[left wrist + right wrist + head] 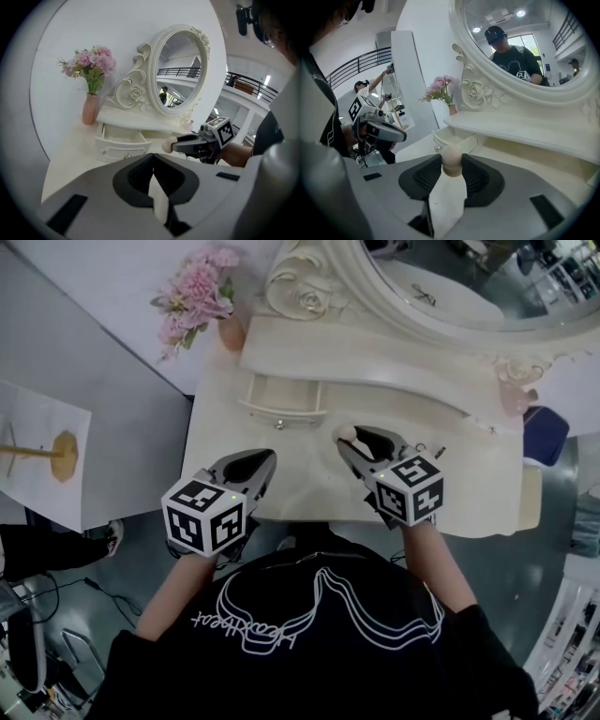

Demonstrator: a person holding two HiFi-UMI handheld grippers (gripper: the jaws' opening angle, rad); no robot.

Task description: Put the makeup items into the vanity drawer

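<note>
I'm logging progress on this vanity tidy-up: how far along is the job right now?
Done: the small white vanity drawer stands pulled open, with nothing visible inside it. In hand: the right tool grips a beige egg-shaped makeup sponge above the cream tabletop, short of the drawer. The left tool is shut and empty. Left: getting the sponge into the drawer.

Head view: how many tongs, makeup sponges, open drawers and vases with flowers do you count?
Tongs: 2, left tongs and right tongs
Makeup sponge: 1, held
Open drawer: 1
Vase with flowers: 1
Total: 5
</note>
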